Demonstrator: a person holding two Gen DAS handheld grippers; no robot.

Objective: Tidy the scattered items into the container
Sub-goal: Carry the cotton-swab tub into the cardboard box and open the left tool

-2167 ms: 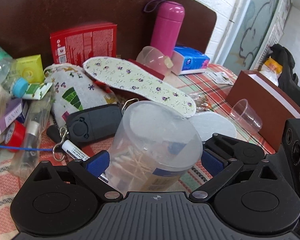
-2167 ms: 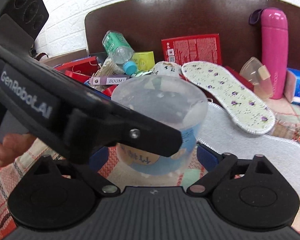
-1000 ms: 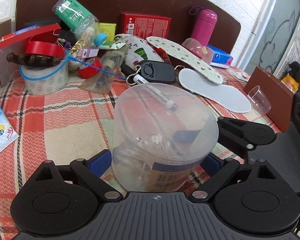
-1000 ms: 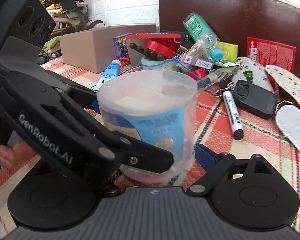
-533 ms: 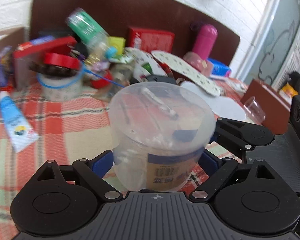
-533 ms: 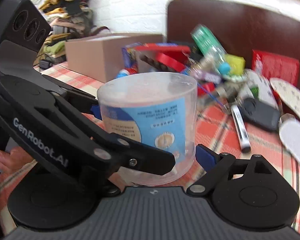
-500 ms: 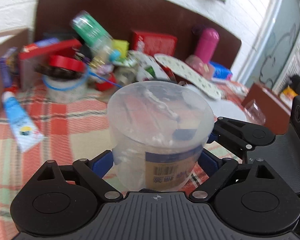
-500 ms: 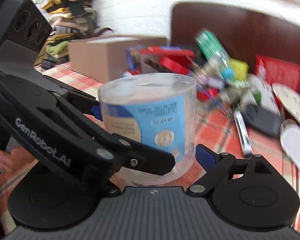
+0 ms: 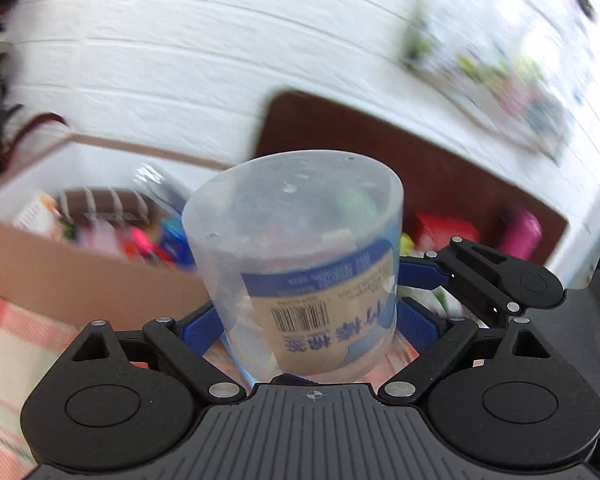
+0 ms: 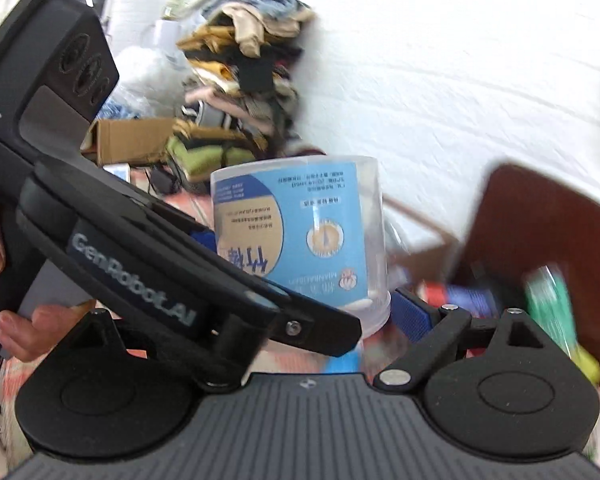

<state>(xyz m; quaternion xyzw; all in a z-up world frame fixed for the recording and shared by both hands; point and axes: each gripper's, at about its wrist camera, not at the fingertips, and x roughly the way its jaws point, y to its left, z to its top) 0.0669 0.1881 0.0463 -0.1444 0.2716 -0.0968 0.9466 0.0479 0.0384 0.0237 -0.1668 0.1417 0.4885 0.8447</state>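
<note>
Clamping the clear tub (image 9: 296, 248) (label inverted), left gripper (image 9: 308, 320) grips it; right gripper (image 10: 300, 300) likewise.

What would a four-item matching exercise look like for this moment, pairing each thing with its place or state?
Things:
1. clear plastic jar
2. cardboard box
3. pink bottle
4. left claw

Places or states:
A. open-topped, already holding several blurred items
B. far right, in front of the brown board
C. carried upside down, label inverted
D. shut on the jar, blue pads at its sides

Pairs: 1-C, 2-A, 3-B, 4-D
</note>
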